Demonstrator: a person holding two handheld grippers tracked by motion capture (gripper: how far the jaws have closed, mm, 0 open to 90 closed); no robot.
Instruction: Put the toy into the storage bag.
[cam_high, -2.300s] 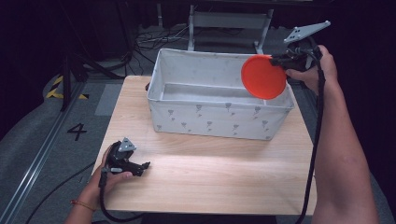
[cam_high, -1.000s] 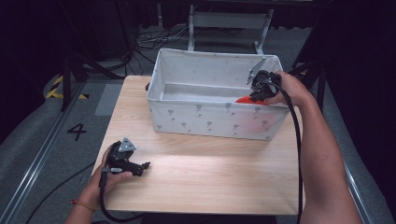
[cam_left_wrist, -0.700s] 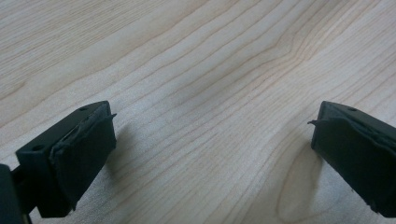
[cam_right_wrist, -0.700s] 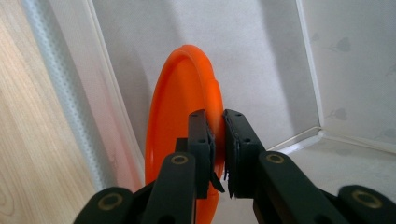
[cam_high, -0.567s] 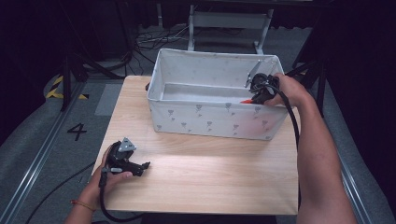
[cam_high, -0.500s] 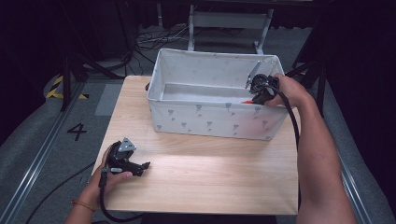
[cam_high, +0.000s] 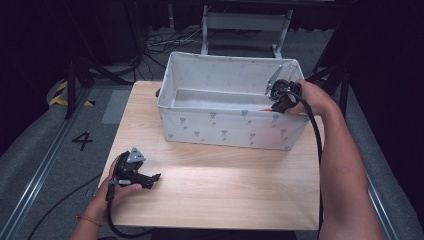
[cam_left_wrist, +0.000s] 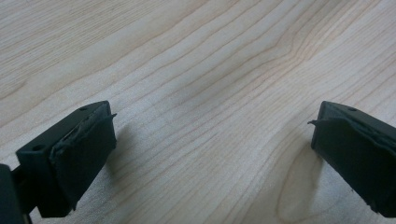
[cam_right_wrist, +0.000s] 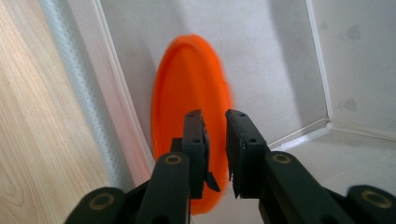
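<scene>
The white fabric bin (cam_high: 220, 127) sits toward the far side of the bench (cam_high: 225, 185), and everything here hangs off that bin. The right gripper (cam_high: 281, 97) is dipped over the bin's right-hand end, just inside the rim, with the person's right hand (cam_high: 312, 97) wrapped around it. In the right gripper view the orange disc (cam_right_wrist: 191, 116) stands on edge inside the bin, leaning against the near wall close to the corner. It looks a bit blurred there. From the high view only a sliver of orange peeks over the bin's rim right by the gripper.

The right gripper's jaws have just been easing apart — there's a narrow gap between them now, and nothing sits in that gap. The disc is behind and to the left of the left-hand jaw, not pinched; whether that jaw brushes it I can't tell.

The left gripper (cam_high: 134, 172) rests on the bench well in front of the bin's left end, held by the left hand (cam_high: 112, 192). Its jaws are spread wide — the left gripper view shows bare wood grain between them.
</scene>
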